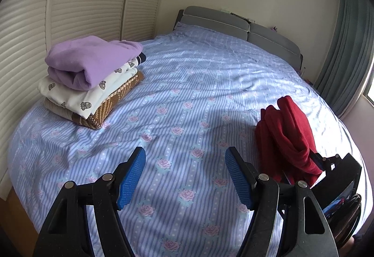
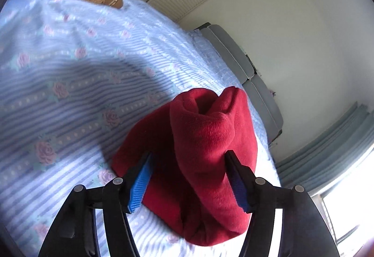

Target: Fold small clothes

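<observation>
**Red garment bunched between parted right jaws on the bed**

The left gripper (image 1: 185,177) was seen released, its blue pads well apart with only the bedspread (image 1: 187,98) between them. The right gripper (image 2: 189,179) was parted too, with the red garment (image 2: 198,147) lying between the jaws; whether the right-hand pad pressed the fleece could not be told, as cloth hid its tip. The garment's lower edge was cut off behind the gripper frames. It was heaped on the bed's right side, near the edge, its long axis running away from the right camera, a rolled opening facing outward. Farther off, at the bed's left side, a stack of folded clothes (image 1: 93,79) was seen, a purple piece topmost. The grey headboard (image 1: 236,25) was partly blurred.
</observation>
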### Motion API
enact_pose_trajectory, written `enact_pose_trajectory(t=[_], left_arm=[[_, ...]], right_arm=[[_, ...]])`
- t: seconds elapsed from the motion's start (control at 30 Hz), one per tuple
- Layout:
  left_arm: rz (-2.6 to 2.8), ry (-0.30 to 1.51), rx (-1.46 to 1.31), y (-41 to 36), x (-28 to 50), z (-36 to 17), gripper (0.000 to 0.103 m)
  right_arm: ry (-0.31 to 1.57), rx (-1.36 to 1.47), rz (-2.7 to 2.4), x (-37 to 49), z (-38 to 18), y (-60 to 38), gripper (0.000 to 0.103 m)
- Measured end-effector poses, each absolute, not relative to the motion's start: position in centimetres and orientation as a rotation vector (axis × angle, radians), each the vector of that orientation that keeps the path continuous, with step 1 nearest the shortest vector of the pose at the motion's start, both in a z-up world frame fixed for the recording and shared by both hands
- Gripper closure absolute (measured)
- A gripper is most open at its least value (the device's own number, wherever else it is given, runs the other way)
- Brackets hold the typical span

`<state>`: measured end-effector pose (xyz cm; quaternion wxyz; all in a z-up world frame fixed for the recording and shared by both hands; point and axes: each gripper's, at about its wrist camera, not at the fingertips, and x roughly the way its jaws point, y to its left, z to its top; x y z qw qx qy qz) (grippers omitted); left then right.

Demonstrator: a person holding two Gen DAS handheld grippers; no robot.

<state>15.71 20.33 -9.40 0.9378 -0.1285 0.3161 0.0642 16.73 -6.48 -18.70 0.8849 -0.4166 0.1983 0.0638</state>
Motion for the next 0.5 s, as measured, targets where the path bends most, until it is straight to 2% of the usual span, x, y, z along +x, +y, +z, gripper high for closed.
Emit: enact_pose_trajectory(t=[0.3, 0.5], left_arm=[[-0.052, 0.613, -0.217, 14.9, 17.4, -6.3, 0.033], [-0.263, 0.654, -0.224, 8.9, 21.2, -6.5, 0.033]], right_arm=[[0.445, -0.489, 0.160, 13.5, -14.8, -12.8, 0.041], [0.560, -0.263, 0.115, 14.6, -16.7, -18.7, 0.041]])
